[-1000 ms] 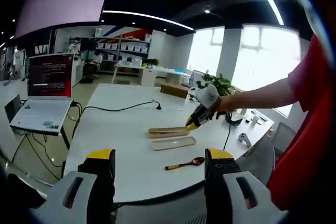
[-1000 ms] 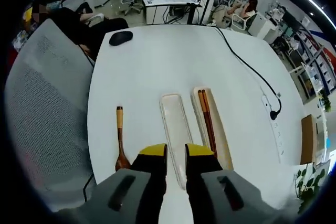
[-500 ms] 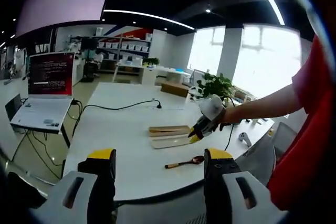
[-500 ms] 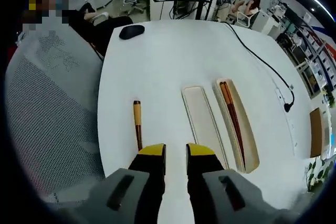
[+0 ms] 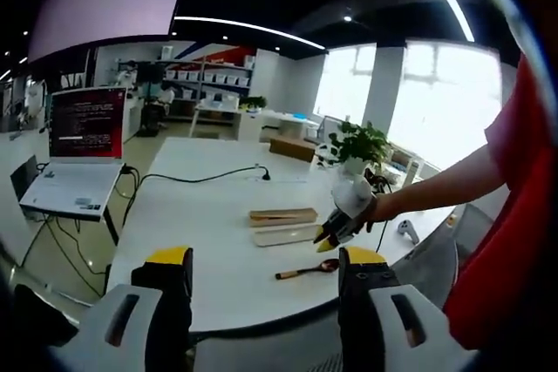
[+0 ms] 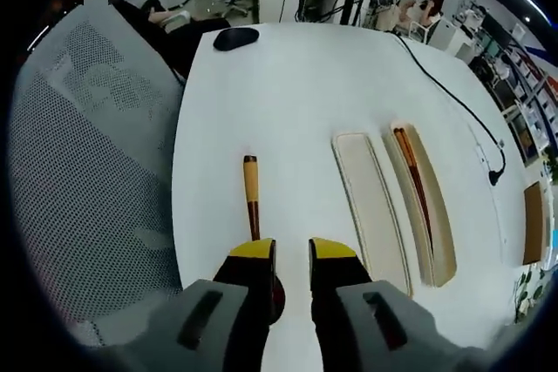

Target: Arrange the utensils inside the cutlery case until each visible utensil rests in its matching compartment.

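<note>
Lying beneath right claw [image 6: 291, 252]: spoon [image 6: 254, 212]

No readable text, label, brand, number or sign anywhere. Pale lines of writing on the dark red laptop screen [image 5: 84, 122] in the left gripper view, too small and blurred to make out. Bins on the far shelves [image 5: 202, 77] likewise too small to tell any marking. Nothing printed on the wooden spoon [image 6: 252, 206], the cutlery case tray [image 6: 373, 212] or the white table [image 6: 296, 84] in the right gripper view.
</note>
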`<state>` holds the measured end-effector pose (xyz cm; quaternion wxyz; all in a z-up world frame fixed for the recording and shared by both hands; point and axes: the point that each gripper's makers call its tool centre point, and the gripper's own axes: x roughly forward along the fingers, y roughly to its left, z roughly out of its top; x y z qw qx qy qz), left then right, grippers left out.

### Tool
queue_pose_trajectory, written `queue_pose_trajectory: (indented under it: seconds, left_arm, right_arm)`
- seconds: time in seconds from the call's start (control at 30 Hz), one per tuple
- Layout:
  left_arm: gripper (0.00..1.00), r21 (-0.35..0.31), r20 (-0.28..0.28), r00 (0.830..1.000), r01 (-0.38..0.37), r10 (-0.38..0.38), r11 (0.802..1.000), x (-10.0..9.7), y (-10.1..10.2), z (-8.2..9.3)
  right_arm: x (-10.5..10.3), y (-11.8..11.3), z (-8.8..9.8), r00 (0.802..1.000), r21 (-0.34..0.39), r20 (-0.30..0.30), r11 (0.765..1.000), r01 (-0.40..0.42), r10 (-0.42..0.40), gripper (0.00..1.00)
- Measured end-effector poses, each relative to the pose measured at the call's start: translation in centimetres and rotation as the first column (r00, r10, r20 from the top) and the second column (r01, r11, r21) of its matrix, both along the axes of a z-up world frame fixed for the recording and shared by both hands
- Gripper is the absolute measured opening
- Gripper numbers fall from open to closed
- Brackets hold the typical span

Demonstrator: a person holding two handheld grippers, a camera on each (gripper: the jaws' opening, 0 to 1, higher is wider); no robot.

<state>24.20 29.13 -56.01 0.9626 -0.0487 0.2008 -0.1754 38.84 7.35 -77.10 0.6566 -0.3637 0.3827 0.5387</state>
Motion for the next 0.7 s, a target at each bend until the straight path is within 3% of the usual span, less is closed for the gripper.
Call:
queue_pose_trajectory:
  seconds: [0.4,0.7]
  left_arm:
    - [0.69,-0.005,-0.008,1.000,-0.021,0.021,1.000,-0.5,0.3,-0.1]
    - [0.69,-0.005,-0.020,0.999,-0.029,0.029,1.000,-0.7,0.3,-0.4]
  right_arm:
    - [-2.8,-0.2,-3.1,1.000,-0.031,-0.018,1.000,-0.005,0.004,0.16]
    - [-2.5,0.4,-3.8,1.000,-0.032,0.000,0.999,0.013,-0.013,0.15]
